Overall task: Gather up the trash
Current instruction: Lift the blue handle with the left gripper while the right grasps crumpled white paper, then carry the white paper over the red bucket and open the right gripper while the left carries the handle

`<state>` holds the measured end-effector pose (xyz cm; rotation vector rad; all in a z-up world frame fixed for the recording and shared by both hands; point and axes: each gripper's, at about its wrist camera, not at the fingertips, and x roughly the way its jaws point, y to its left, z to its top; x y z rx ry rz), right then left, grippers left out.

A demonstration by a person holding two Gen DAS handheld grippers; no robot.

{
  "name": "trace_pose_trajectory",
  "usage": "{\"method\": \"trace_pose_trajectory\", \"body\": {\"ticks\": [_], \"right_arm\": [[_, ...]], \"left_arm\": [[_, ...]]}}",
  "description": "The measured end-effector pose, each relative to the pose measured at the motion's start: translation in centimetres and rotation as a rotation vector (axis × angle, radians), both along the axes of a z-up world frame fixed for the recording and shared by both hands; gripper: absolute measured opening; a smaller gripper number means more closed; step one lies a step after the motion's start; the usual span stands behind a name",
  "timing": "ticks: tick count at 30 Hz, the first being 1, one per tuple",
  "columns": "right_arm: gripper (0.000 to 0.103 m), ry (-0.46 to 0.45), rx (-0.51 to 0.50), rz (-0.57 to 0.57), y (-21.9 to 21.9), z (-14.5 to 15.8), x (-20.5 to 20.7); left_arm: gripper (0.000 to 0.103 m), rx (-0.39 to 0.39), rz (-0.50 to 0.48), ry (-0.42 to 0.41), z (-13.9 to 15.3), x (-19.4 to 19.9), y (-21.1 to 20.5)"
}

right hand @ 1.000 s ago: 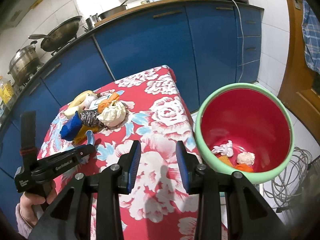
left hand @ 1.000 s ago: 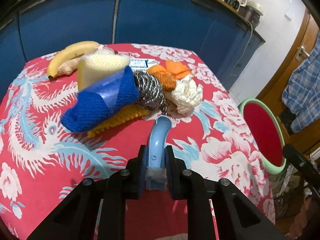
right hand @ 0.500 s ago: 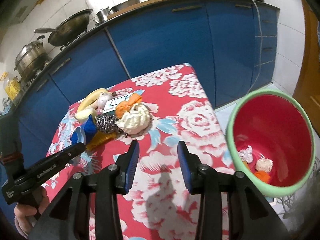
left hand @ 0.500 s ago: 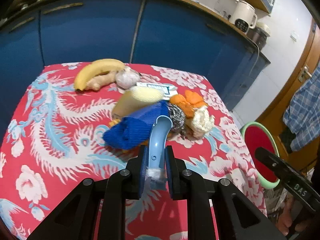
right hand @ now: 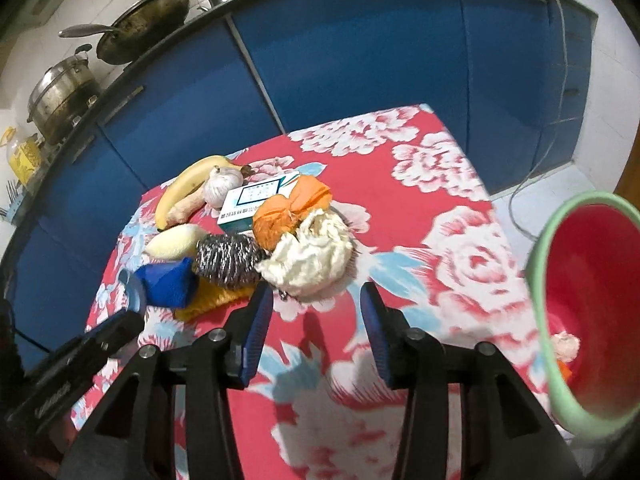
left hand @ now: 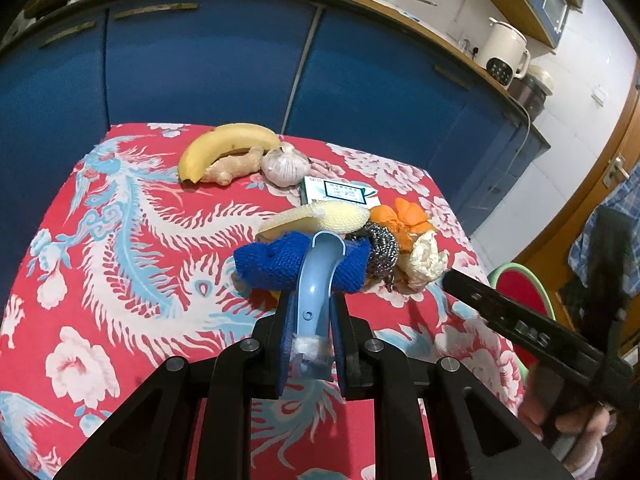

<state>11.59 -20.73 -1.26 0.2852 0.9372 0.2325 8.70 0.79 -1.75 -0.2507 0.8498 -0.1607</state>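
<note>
My left gripper (left hand: 310, 320) is shut on a light blue curved plastic piece (left hand: 320, 264) and hangs just short of the pile on the table. The pile holds a white crumpled tissue (right hand: 312, 256), orange crumpled paper (right hand: 288, 212), a steel scourer (right hand: 226, 258) and a blue knitted cloth (right hand: 168, 282). My right gripper (right hand: 316, 320) stands right before the white tissue; its jaws are opening with nothing between them. The red bin with a green rim (right hand: 538, 300) sits off the table's right edge, with scraps inside.
A banana (left hand: 228, 146), ginger (left hand: 236, 168), garlic (left hand: 286, 166), a small box (left hand: 340, 192) and a yellow sponge (left hand: 320, 216) lie behind the pile on the floral tablecloth (left hand: 120, 240). Blue cabinets stand beyond. The right gripper's body (left hand: 512, 320) crosses the left wrist view.
My right gripper swung left from the bin toward the pile and its jaws widened. My left gripper drew back from the pile, still holding the blue piece.
</note>
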Motion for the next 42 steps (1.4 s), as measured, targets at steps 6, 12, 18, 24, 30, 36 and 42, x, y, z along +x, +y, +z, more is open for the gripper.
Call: {"method": "trace_pose_trajectory", "body": {"ticks": [6,12,18,24,30,36,42], "right_arm": [[0.047,0.033,0.004,0.000,0.7,-1.5,1.8],[0.044,0.044,0.016,0.000,0.8,-2.1,2.6],[0.026,0.034,0.000,0.009,0.7,-2.0,2.2],[0.026,0.006,-0.007,0.003,-0.4,-0.8,0.5],[0.026,-0.004,-0.001,-0.005,-1.8,0.5,-1.6],[0.026,-0.024,0.004,-0.022,-3.4,1.9,-3.9],[0.027,-0.060,-0.015,-0.051,-5.4,3.4,-6.6]], "left_arm": [[0.018,-0.004,-0.004,-0.008,0.3,-0.5,0.2],[0.018,-0.007,0.005,-0.016,0.6,-0.8,0.6],[0.018,-0.008,0.006,-0.018,0.7,-0.9,0.6],[0.018,-0.005,-0.001,-0.023,0.9,-1.3,0.3],[0.018,-0.001,-0.018,-0.029,1.1,-1.8,-0.6],[0.018,0.003,-0.043,-0.039,1.6,-2.4,-1.8],[0.018,0.001,-0.075,-0.028,1.5,-2.7,-3.1]]}}
